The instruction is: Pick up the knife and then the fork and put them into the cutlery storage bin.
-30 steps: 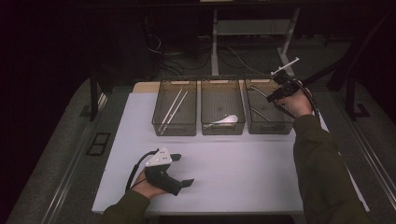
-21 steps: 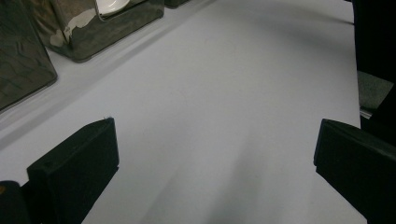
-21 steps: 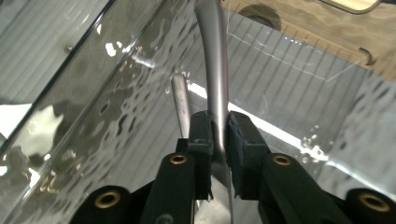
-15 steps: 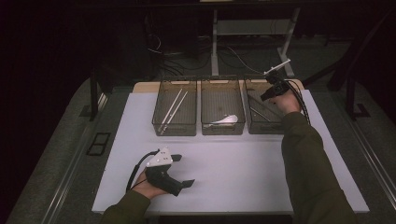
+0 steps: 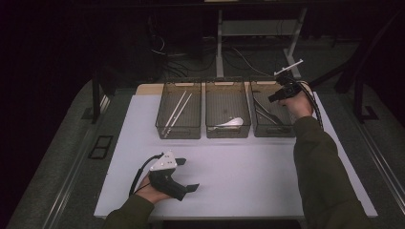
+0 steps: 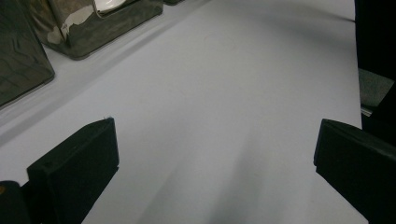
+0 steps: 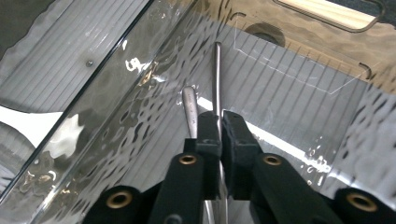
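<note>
Three smoky see-through bins stand in a row at the back of the white table (image 5: 248, 171). The right bin (image 5: 270, 130) holds metal utensils (image 5: 261, 109). My right gripper (image 5: 273, 98) hangs over it, tilted down into the bin. In the right gripper view the right gripper (image 7: 219, 122) is shut on a thin metal utensil (image 7: 217, 74), whose shaft points away toward the bin floor. A second metal handle (image 7: 189, 105) lies just left of it. My left gripper (image 5: 188, 174) rests on the table's front left, and in its own view the left gripper (image 6: 215, 135) is open with nothing between the jaws.
The left bin (image 5: 177, 130) holds a pair of pale chopsticks (image 5: 175, 112). The middle bin (image 5: 228, 131) holds a white spoon (image 5: 230, 123). Bare white table lies between the bins and the front edge. Dark floor, cables and a table frame lie beyond.
My right hand and forearm have shifted a little to the left over the right bin, still gripping the utensil. The left gripper has not moved.
</note>
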Tool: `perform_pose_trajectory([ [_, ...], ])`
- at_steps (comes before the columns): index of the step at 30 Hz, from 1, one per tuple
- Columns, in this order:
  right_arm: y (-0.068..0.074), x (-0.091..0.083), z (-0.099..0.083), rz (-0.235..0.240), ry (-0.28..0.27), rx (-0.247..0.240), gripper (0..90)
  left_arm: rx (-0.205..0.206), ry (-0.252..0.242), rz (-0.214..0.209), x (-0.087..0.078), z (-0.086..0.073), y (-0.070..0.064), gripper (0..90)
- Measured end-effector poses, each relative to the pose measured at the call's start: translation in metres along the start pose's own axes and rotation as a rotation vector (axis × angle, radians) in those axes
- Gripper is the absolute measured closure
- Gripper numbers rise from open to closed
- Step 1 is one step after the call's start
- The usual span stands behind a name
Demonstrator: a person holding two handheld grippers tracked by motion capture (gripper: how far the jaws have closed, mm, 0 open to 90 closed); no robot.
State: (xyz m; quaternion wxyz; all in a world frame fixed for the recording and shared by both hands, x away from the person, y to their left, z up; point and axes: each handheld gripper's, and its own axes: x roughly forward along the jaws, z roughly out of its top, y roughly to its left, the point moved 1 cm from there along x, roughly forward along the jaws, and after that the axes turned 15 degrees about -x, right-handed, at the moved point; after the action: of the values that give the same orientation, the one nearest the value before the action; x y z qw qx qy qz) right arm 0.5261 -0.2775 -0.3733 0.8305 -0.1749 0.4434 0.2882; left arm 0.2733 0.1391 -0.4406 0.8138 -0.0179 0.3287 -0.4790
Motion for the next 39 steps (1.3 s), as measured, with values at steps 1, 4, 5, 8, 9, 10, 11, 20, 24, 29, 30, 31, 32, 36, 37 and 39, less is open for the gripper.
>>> perform_pose_trajectory([
  [1,0.0,-0.001,-0.001,0.003,-0.004,0.004,81.7,0.0,0.0,0.0,0.0,0.0,0.0,0.0],
  [4,-0.002,-0.003,-0.006,0.013,-0.025,0.018,72.3,0.002,0.0,0.001,0.0,0.0,0.0,0.0],
  [5,-0.003,-0.004,-0.008,0.021,-0.034,0.019,69.0,0.002,0.001,0.002,0.0,0.0,0.0,0.0],
  [8,-0.002,-0.007,-0.012,0.023,-0.072,0.023,58.3,0.0,0.001,0.003,0.0,0.0,0.0,0.0],
  [9,-0.002,-0.008,-0.013,0.03,-0.092,0.024,55.4,-0.001,0.0,0.003,0.0,0.0,0.0,0.0],
  [10,-0.002,-0.009,-0.015,0.035,-0.108,0.023,52.2,-0.002,0.0,0.002,0.0,0.0,0.0,0.0],
  [11,-0.002,-0.01,-0.016,0.048,-0.119,0.023,49.8,-0.002,0.001,0.003,0.0,0.0,0.0,0.0],
  [20,0.013,-0.022,-0.032,0.049,-0.196,-0.018,33.7,-0.007,-0.003,0.004,0.0,0.001,0.002,0.0],
  [24,0.02,-0.027,-0.039,0.042,-0.223,-0.046,29.5,-0.009,-0.001,0.003,0.0,0.001,0.002,0.0],
  [29,0.03,-0.036,-0.052,0.048,-0.256,-0.066,26.5,-0.014,-0.002,0.006,-0.001,0.002,0.002,0.0],
  [30,0.033,-0.039,-0.055,0.047,-0.265,-0.072,26.0,-0.013,-0.002,0.006,0.0,0.002,0.002,0.0],
  [31,0.035,-0.041,-0.057,0.048,-0.276,-0.077,25.2,-0.012,-0.004,0.006,0.0,0.003,0.002,0.0],
  [32,0.038,-0.044,-0.06,0.048,-0.287,-0.082,24.9,-0.013,-0.006,0.004,0.001,0.003,0.002,0.0],
  [36,0.049,-0.054,-0.07,0.059,-0.324,-0.101,22.8,-0.007,0.003,0.002,0.001,0.003,0.002,0.0],
  [37,0.052,-0.056,-0.072,0.067,-0.332,-0.105,21.6,-0.009,0.001,0.002,0.001,0.003,0.002,0.0],
  [39,0.058,-0.06,-0.077,0.074,-0.346,-0.108,20.5,-0.008,0.001,0.002,0.001,0.003,0.002,0.0],
])
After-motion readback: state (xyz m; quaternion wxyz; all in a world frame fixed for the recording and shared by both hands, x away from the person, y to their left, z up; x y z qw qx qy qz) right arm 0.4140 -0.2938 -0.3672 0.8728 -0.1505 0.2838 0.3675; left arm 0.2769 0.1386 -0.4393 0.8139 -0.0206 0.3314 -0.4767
